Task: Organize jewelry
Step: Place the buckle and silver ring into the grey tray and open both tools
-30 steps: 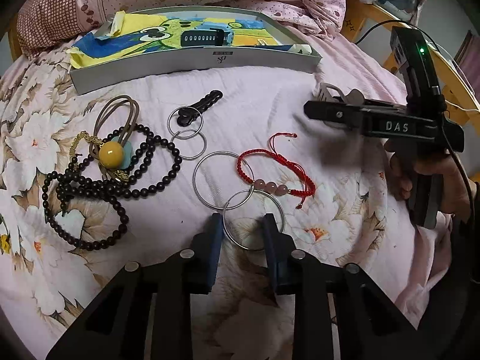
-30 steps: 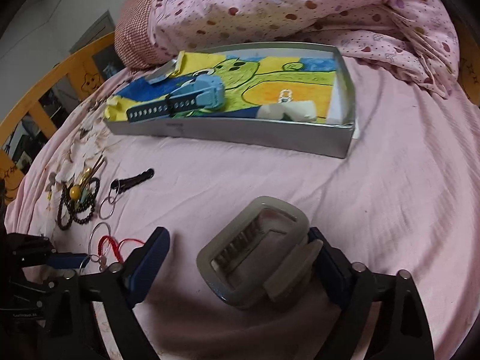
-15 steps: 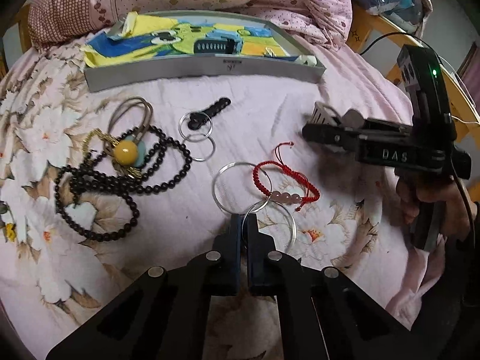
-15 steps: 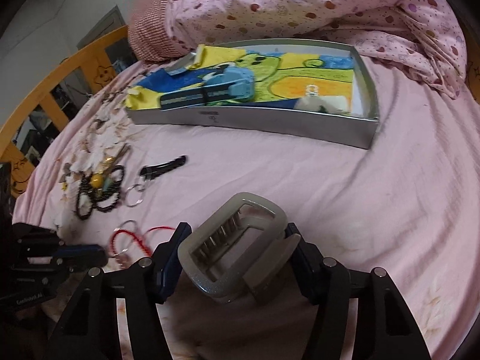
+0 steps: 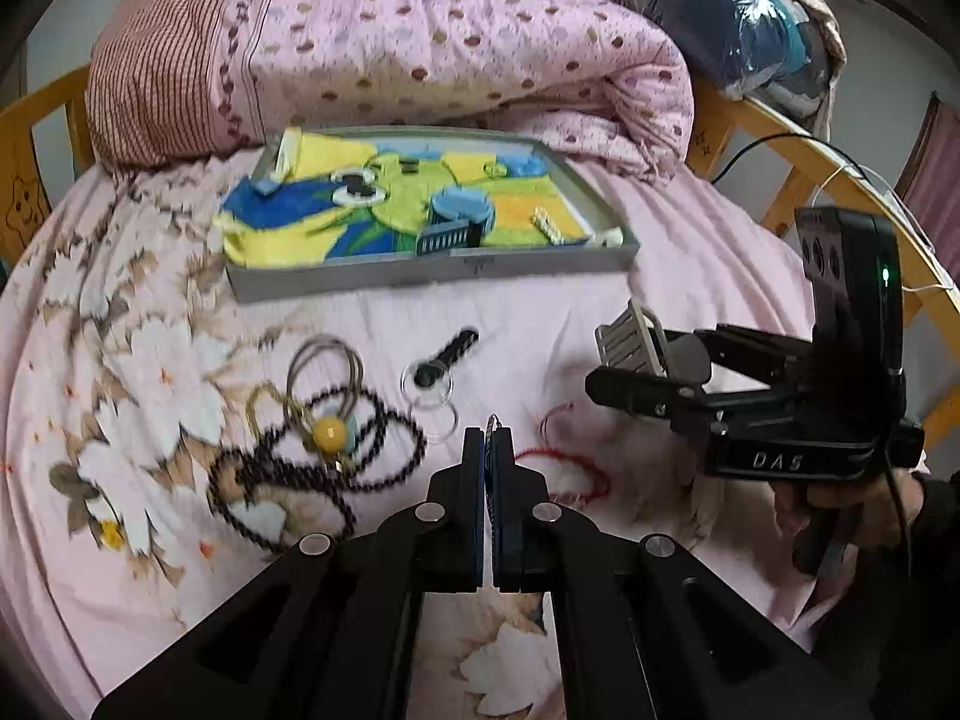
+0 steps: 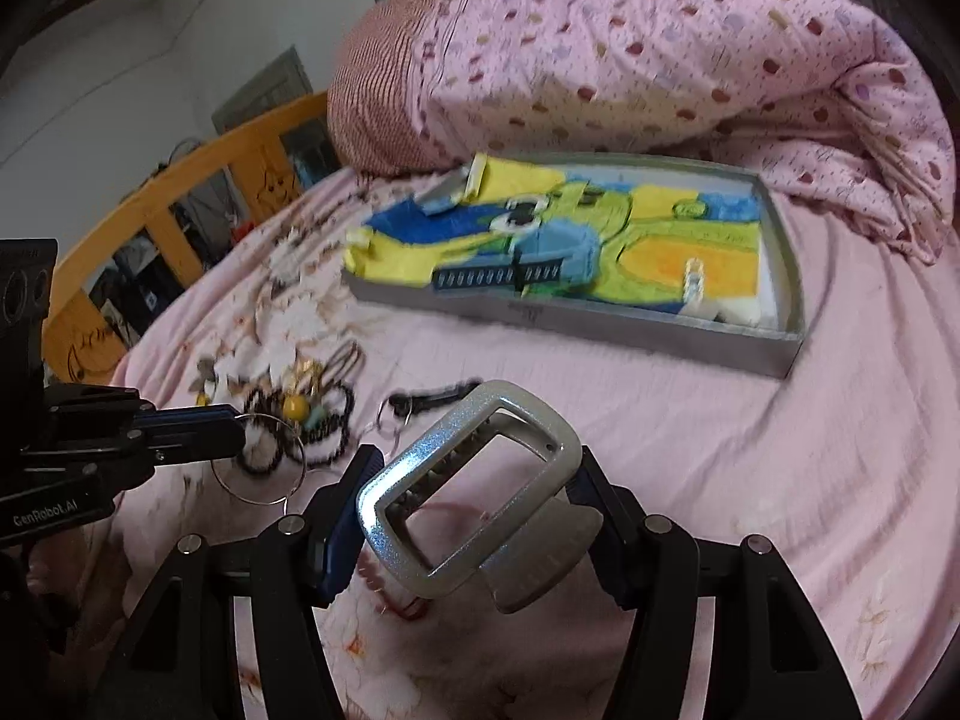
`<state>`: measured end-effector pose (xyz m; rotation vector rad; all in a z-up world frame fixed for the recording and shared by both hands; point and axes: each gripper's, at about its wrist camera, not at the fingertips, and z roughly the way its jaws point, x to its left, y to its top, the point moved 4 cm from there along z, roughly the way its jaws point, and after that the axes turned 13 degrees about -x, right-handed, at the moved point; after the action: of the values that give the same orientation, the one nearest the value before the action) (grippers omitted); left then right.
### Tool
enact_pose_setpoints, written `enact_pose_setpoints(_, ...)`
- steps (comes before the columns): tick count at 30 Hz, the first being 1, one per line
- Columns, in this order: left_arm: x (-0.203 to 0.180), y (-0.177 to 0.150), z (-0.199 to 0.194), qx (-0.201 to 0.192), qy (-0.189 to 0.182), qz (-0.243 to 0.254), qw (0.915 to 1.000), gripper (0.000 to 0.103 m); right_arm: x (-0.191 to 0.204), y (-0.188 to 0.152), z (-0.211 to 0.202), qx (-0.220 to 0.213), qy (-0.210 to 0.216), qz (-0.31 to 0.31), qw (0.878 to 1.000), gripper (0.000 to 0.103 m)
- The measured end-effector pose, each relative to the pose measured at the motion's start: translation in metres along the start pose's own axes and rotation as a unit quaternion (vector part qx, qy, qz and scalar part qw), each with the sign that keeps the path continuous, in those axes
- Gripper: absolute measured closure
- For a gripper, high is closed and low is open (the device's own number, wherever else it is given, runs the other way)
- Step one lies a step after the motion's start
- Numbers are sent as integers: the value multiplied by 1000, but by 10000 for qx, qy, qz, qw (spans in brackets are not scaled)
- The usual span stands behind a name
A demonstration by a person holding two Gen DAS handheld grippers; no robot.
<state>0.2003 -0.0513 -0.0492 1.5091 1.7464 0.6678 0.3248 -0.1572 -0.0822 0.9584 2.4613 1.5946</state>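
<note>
My left gripper is shut on a thin silver bangle, which hangs from its fingertips above the bed; in the left wrist view only the bangle's edge shows between the pads. My right gripper is shut on a silver-grey rectangular hair clip, held tilted above the sheet. From the left wrist view the right gripper is on the right with the hair clip at its tip. A grey tray lined with a colourful cloth lies at the back and holds a blue strap.
On the floral sheet lie a black bead string with a yellow bead, a red cord bracelet and a key ring with a black strap. A rolled pink quilt sits behind the tray. Wooden bed rails border the bed.
My left gripper closed on the silver bangle and lifted it off the sheet. My right gripper closed on the hair clip and rose with it.
</note>
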Motion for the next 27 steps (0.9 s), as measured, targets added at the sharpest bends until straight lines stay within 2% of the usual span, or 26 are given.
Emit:
enact_pose_setpoints(7, -7, 48, 1, -435, -23, 134, 9990, 103, -36, 41, -12, -937, -455, 323, 9940, 43)
enact_pose_setpoints(12, -9, 94, 13, -737, -53, 184, 9971, 103, -72, 60, -9, -1279, -656, 719, 9870, 43)
enact_pose_setpoints(18, -8, 135, 47, -959, -38, 195, 9952, 103, -97, 77, 13, -1366, -745, 797, 9846, 43)
enact_pose_setpoints(23, 2, 153, 83, -976, 115, 161, 9950, 103, -107, 75, 38, -1084, -733, 690, 9890, 43)
enact_pose_setpoints(27, 14, 152, 112, -836, 230, 1, 9962, 103, -115, 67, 56, -843, -764, 629, 9915, 43)
